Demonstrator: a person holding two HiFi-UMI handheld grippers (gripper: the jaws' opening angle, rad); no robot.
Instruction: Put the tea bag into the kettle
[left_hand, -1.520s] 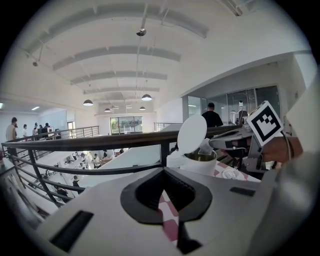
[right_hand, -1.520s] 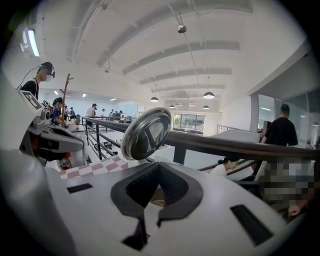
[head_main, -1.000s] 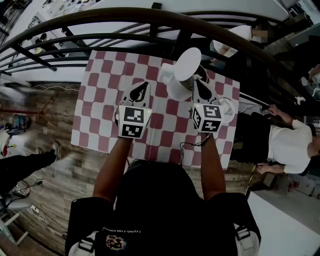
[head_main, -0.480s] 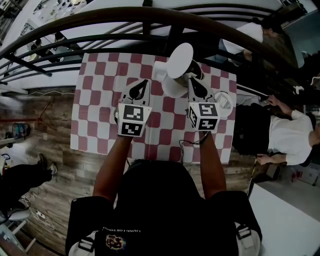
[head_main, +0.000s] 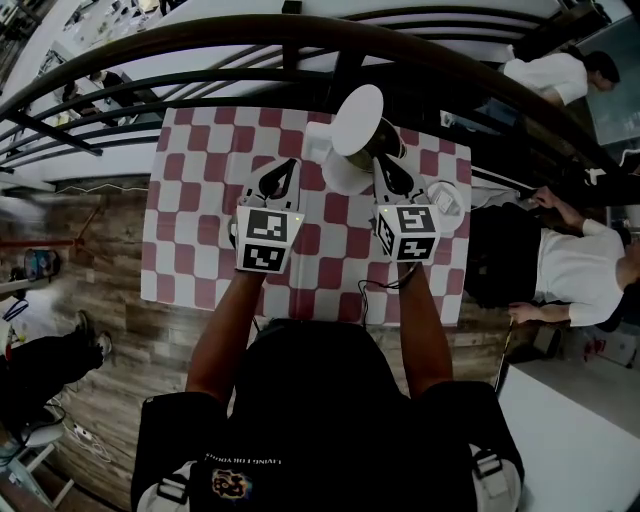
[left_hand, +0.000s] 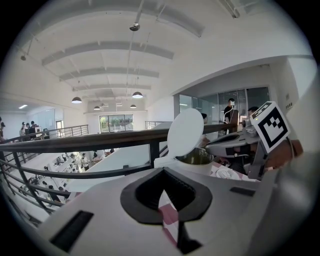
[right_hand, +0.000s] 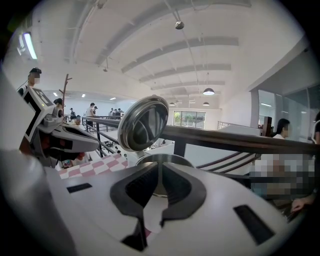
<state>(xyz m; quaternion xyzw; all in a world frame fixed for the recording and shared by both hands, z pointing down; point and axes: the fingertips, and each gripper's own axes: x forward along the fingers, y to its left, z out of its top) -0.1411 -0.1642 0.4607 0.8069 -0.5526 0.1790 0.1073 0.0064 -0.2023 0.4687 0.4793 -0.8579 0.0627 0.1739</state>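
The white kettle stands upright at the far middle of the checked counter, mouth up, with its lid raised. The left gripper view shows the lid's white outside, the right gripper view its shiny inside. The right gripper is at the mouth and the left gripper just left of the kettle, both with fingers clenched. The tea bag cannot be made out.

We see a red-and-white checked tablecloth, a white kettle, its lid mirror-silver inside, left gripper and right gripper white with black pads, black-and-white marker cubes, brown plank floor, dark railing.
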